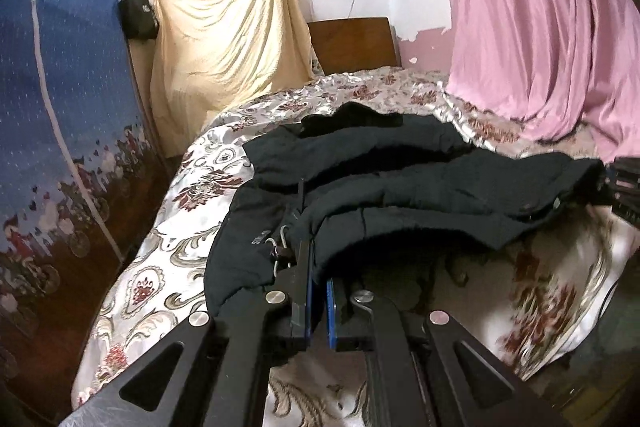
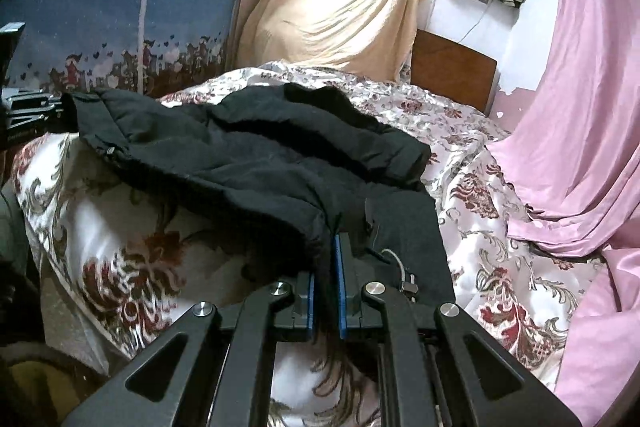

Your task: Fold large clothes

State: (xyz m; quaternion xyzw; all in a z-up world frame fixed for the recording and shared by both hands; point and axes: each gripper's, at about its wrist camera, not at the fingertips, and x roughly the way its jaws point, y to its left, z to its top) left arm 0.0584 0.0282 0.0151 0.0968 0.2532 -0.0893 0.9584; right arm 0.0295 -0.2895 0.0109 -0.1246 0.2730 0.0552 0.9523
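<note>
A large black padded jacket (image 1: 400, 183) lies spread across the floral bedspread (image 1: 168, 227), its near hem lifted off the bed. My left gripper (image 1: 319, 267) is shut on the hem at its left end, beside a drawcord toggle (image 1: 280, 247). My right gripper (image 2: 326, 263) is shut on the same hem at its right end; the jacket (image 2: 260, 155) stretches away to the left there. The right gripper (image 1: 624, 183) shows at the right edge of the left wrist view, and the left gripper (image 2: 28, 111) at the left edge of the right wrist view.
The bed runs to a wooden headboard (image 1: 354, 41). A pink curtain (image 1: 540, 27) hangs along the right and spills onto the bedspread (image 2: 500, 247). A blue patterned wardrobe (image 1: 60, 107) stands on the left, with a cream sheet (image 1: 224, 39) and a black bag (image 1: 138, 15) hung behind.
</note>
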